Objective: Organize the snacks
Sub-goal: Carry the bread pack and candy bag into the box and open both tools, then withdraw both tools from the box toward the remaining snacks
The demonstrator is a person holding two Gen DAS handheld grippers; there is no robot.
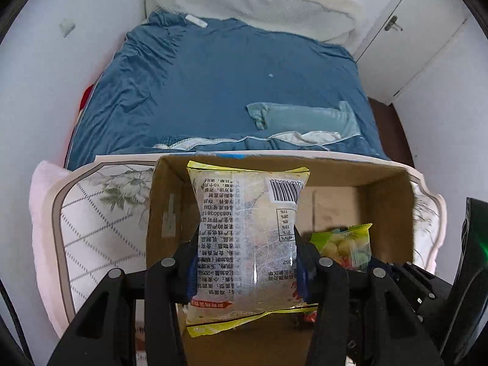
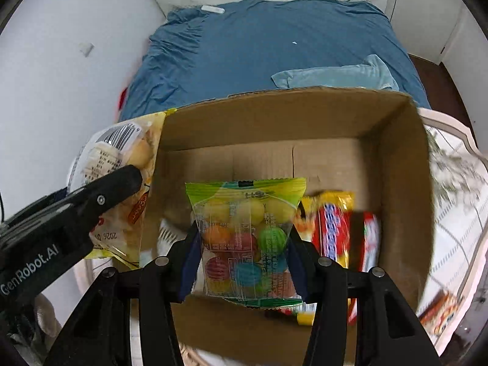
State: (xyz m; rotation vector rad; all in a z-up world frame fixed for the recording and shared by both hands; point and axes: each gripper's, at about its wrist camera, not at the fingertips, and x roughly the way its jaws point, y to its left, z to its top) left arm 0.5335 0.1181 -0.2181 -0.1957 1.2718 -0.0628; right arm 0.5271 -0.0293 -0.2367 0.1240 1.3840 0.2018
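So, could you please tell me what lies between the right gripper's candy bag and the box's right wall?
Red-and-yellow snack packets lie there in the cardboard box, beside the candy bag, per the right wrist view.

Both fisheye cameras sit just behind their own gripper's black fingers and look steeply down and forward, close above the open brown cardboard box [image 1: 387, 210] [image 2: 396, 164]. The left wrist view hangs over the box's left wall, the right wrist view over its middle. Both share the box, the patterned white tray [image 1: 100, 213] [image 2: 457, 207] under it and the blue-sheeted bed [image 1: 219, 85] [image 2: 274, 48] beyond.
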